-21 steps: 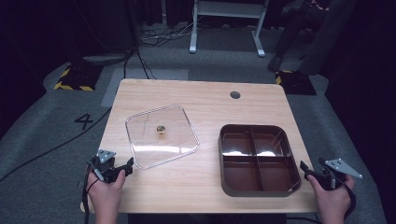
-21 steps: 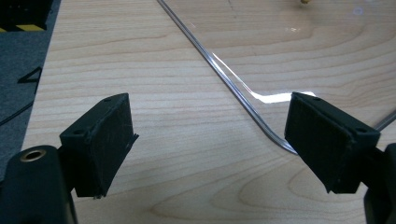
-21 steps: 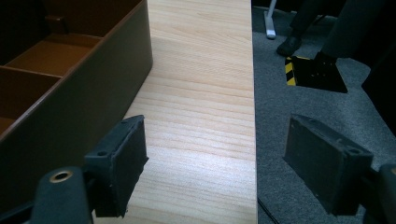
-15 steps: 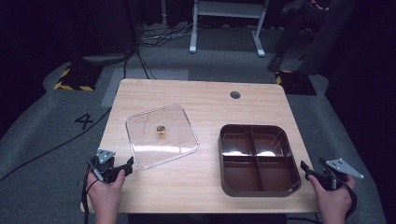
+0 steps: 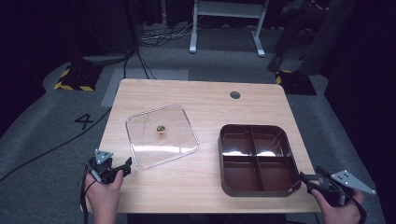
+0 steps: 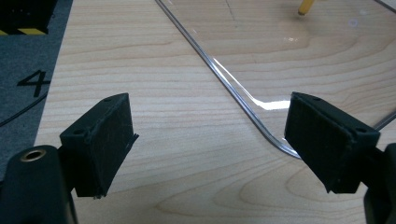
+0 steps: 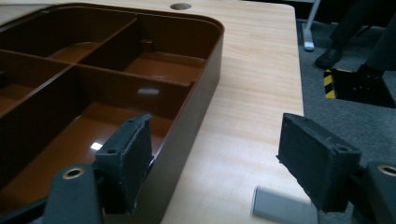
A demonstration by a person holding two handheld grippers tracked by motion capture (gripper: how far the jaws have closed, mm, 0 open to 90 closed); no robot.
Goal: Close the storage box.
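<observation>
A clear square lid (image 5: pixel 161 135) with a small gold knob (image 5: pixel 160 129) lies flat on the left half of the wooden table. A dark brown four-compartment tray (image 5: pixel 224 161) sits on the right half, with nothing in it. My left gripper (image 5: pixel 122 165) is open at the table's front left, just short of the lid's near corner. In the left gripper view the lid (image 6: pixel 303 60) has its corner edge right in front of the right jaw of the gripper (image 6: pixel 210 140). My right gripper (image 5: pixel 308 179) is open beside the tray's front right corner, and its view shows the tray wall (image 7: pixel 205 93) between the jaws of the gripper (image 7: pixel 219 158).
A round cable hole (image 5: pixel 235 95) is in the table's far edge. The floor around holds cables, a painted 4 (image 5: pixel 85 121), black-and-yellow marked blocks (image 5: pixel 74 77) and a white desk frame (image 5: pixel 226 28). Bare tabletop (image 5: pixel 210 112) lies between the lid and the tray.
</observation>
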